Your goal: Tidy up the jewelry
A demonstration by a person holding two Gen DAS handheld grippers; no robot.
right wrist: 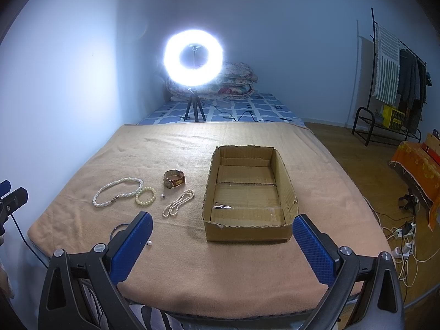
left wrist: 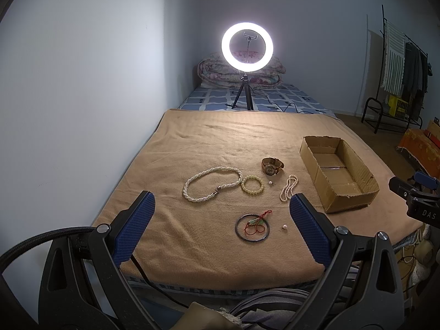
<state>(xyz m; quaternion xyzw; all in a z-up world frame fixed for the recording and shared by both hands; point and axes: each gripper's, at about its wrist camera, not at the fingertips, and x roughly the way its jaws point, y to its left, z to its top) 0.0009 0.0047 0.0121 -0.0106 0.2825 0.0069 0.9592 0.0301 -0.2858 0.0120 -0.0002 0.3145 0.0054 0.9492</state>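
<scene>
Jewelry lies on a tan blanket [left wrist: 220,143]: a large white pearl necklace [left wrist: 211,183], a pale green bead bracelet [left wrist: 252,184], a brown-strap watch [left wrist: 272,165], a small pearl strand [left wrist: 288,187], a dark bangle [left wrist: 252,228] with a red-cord jade charm, and two loose pearl pieces [left wrist: 285,227]. An empty cardboard box [left wrist: 338,173] sits to the right. My left gripper [left wrist: 221,206] is open above the front edge, short of the bangle. My right gripper [right wrist: 222,227] is open in front of the box [right wrist: 249,192]; the watch [right wrist: 173,179] and necklace [right wrist: 118,191] lie to its left.
A lit ring light on a tripod [left wrist: 247,46] stands behind the blanket, with folded quilts [left wrist: 240,73] behind it. A clothes rack [left wrist: 398,66] and orange-covered furniture [left wrist: 420,148] stand at the right. Cables and a power strip [right wrist: 401,236] lie on the floor.
</scene>
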